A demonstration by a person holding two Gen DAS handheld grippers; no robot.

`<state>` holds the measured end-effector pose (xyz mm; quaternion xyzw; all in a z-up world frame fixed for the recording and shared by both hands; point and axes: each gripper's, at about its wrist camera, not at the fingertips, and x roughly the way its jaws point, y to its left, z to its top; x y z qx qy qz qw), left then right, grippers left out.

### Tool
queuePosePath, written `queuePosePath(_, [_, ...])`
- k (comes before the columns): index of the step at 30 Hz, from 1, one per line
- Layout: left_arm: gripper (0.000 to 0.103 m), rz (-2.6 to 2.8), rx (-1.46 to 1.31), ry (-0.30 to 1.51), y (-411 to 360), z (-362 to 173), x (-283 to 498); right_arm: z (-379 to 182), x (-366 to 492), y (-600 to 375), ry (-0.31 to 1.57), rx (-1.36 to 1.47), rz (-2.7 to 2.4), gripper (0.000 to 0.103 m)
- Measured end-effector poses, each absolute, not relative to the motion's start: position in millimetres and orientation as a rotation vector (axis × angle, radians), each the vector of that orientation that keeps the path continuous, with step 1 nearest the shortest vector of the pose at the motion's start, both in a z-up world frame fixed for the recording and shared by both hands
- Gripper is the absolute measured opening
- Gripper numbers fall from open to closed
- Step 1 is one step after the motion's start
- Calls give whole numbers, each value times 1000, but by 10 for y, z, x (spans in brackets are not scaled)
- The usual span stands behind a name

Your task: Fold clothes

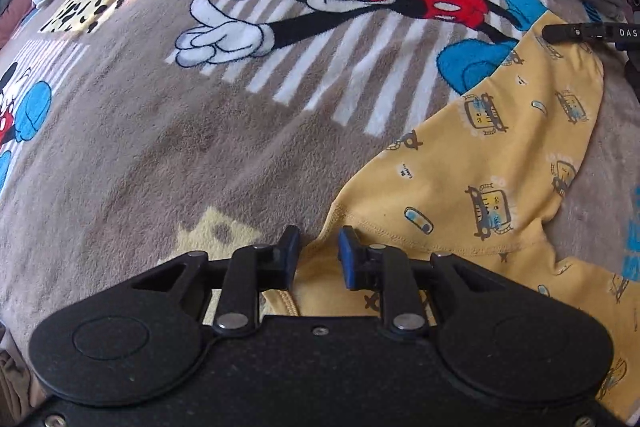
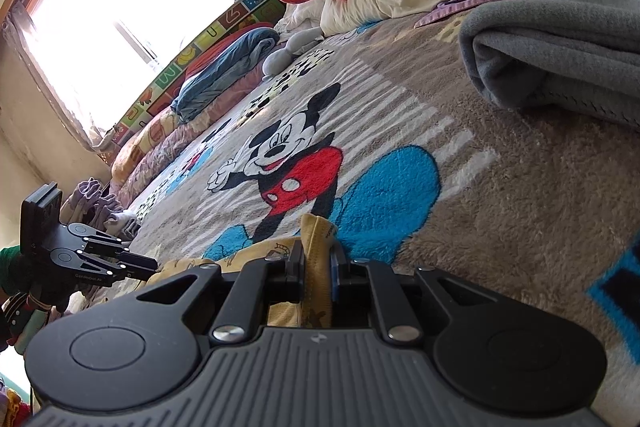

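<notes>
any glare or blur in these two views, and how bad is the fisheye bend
Right wrist view: the window is blown out to white, and the blue patch at the right edge looks smeared. Left wrist view: even light, sharp on the yellow garment; the blanket bulges, its stripes curving towards the edges.

Yellow car-print garment (image 1: 472,163), spread on blanket, one end bunched upright
</notes>
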<state>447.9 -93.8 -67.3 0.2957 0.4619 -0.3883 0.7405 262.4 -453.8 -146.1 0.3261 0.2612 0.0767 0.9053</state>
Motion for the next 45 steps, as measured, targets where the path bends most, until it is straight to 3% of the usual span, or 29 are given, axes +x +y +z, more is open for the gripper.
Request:
queuePosePath(2, [5,-848,686,979,-980,-667,4411,-1463,2629,-4540,540,677,158,14])
queuePosePath(4, [1,-843,748,914,-1011,-642,4281,-1461,2633,-4535,539,675,156,13])
queuePosePath(8, [1,-774,632,811,-846,-478,4274,-1430,2587,-4549,508,679,161,13])
queuePosePath(14, [3,-702,570,800,-823,-628,4304,-1372,2545,-4525,471,648,163,13])
queuePosePath(17, [18,-641,587,779,-847,-713,4271,-1388,2593,-4528,499,653,154,13])
queuePosePath(18, [29,-612,564,763,-812,-684,4269,-1396,2602,-4534,505,658,152,13])
queuePosePath(19, [30,-577,517,742,-738,-626,4267,-1407,2610,-4541,509,666,153,13])
queuePosePath(23, [29,-475,316,656,-451,-361,4071,-1431,2635,-4594,529,709,164,13])
queuePosePath(27, [29,-466,301,638,-598,-320,3592,-1460,2658,-4622,544,739,170,13])
queuePosePath(32, [13,-465,267,651,-987,-512,3098,-1467,2657,-4637,546,757,177,13])
queuePosePath(36, [12,-465,385,725,-1304,-881,2947,-1439,2639,-4689,527,782,170,13])
queuePosePath(41, [13,-414,298,646,-1318,-695,2859,-1419,2656,-4696,530,774,132,14])
queuePosePath(45, [15,-422,295,731,-1462,-803,2904,-1419,2647,-4717,536,783,113,19])
